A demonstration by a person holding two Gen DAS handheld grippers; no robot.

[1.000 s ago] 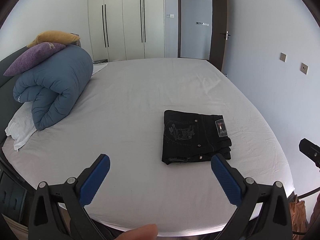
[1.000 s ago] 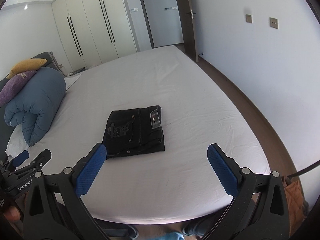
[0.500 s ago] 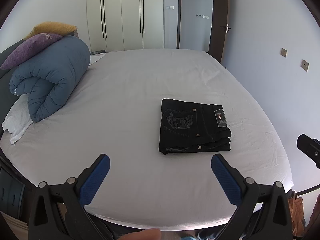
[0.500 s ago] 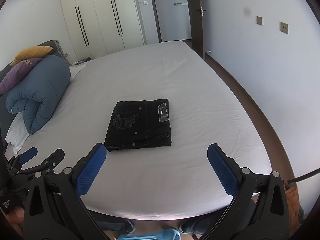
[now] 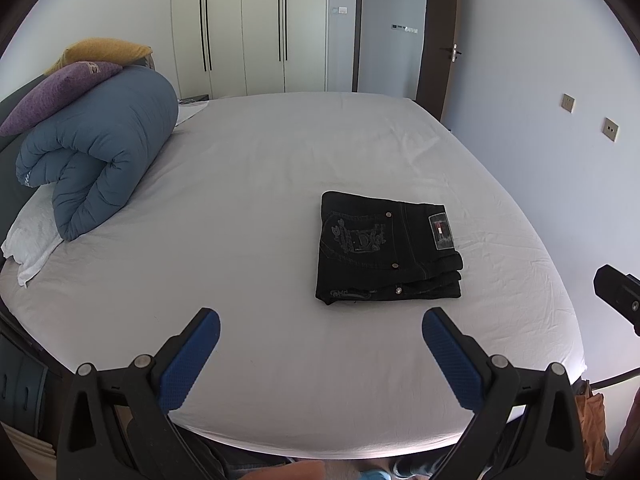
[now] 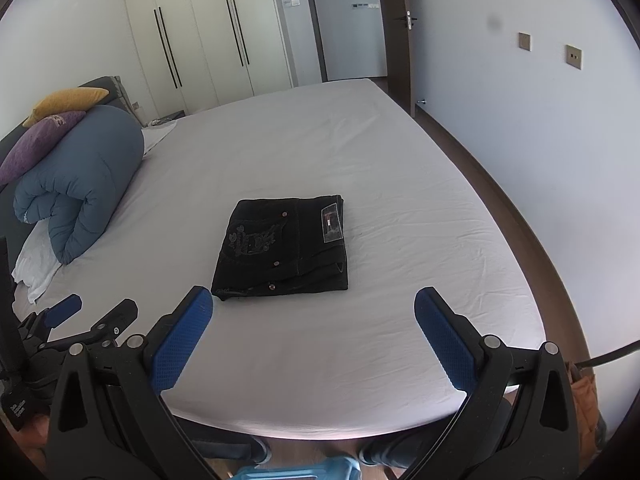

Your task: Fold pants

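Black pants (image 5: 384, 248) lie folded into a compact rectangle on the white bed (image 5: 260, 184), back pocket and label patch facing up. They also show in the right wrist view (image 6: 284, 248). My left gripper (image 5: 320, 340) is open and empty, held near the bed's front edge, short of the pants. My right gripper (image 6: 314, 324) is open and empty, also at the front edge, just short of the pants. The left gripper shows at the lower left of the right wrist view (image 6: 92, 312).
A rolled blue duvet (image 5: 96, 152) with purple (image 5: 56, 88) and yellow pillows (image 5: 100, 50) lies at the bed's left. Wardrobes (image 5: 244, 28) and an open door (image 5: 432, 36) stand behind. A wall runs close along the right side (image 6: 560, 140).
Both grippers have drawn back and risen slightly from the bed; the pants appear a little farther and more centred. The pants have not moved. Both grippers stay open.
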